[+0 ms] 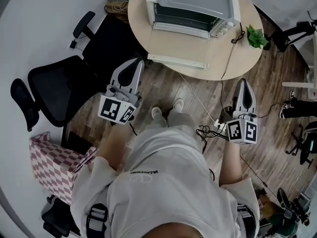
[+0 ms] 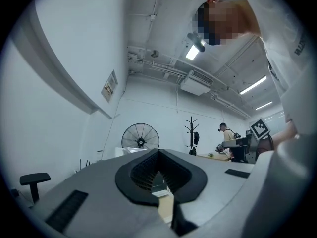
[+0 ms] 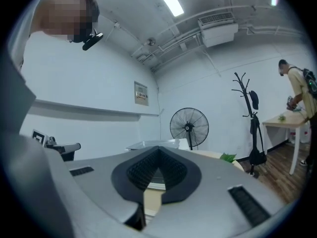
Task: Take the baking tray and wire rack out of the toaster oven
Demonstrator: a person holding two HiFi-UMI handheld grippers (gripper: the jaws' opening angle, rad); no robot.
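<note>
A silver toaster oven stands on the round wooden table ahead of me, its front facing me. I cannot make out a tray or rack inside it. A flat white slab lies near the table's front edge. My left gripper is shut and empty, its tip just short of the table edge. My right gripper is also shut and empty, over the floor right of the table. In the right gripper view the oven shows just past the closed gripper. The left gripper also shows shut in its own view.
A black office chair and a pink checkered bag are at my left. The oven's cord hangs off the table to cables on the floor. A small plant sits at the table's right edge. A fan stands behind.
</note>
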